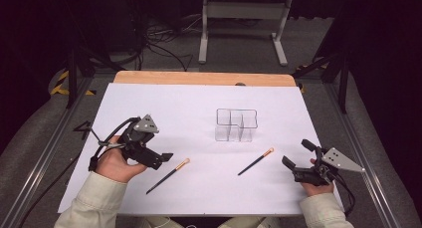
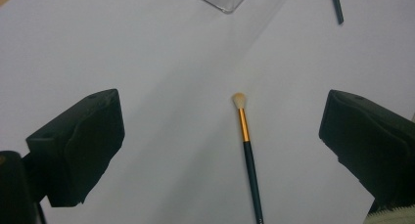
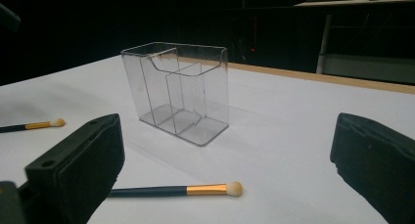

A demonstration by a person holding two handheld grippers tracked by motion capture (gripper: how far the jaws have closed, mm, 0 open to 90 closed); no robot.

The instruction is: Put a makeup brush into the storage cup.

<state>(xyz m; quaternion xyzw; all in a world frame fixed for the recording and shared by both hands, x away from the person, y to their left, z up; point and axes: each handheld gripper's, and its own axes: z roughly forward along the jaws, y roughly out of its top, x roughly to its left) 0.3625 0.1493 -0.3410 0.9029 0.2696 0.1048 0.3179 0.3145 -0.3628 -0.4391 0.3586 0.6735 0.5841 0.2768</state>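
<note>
While both dark-handled, gold-ferruled makeup brushes (image 1: 168, 175) (image 1: 256, 161) lie near the empty clear plastic compartment holder (image 1: 236, 124), left gripper (image 1: 158, 160) and right gripper (image 1: 295, 155) gape wide; nothing placed yet.

We see the organiser (image 1: 236, 124) standing on the table (image 1: 199, 198) a little right of the middle, nearer the far edge than the near one. Before it, towards the near edge, lie two brushes, well apart. The left brush (image 1: 168, 176) lies left of the organiser, its tip towards the far right corner, just right of the left gripper (image 1: 158, 159). The right brush (image 1: 256, 161) lies before the organiser, angled alike, with the right gripper (image 1: 293, 157) to its right, near the right edge.
</note>
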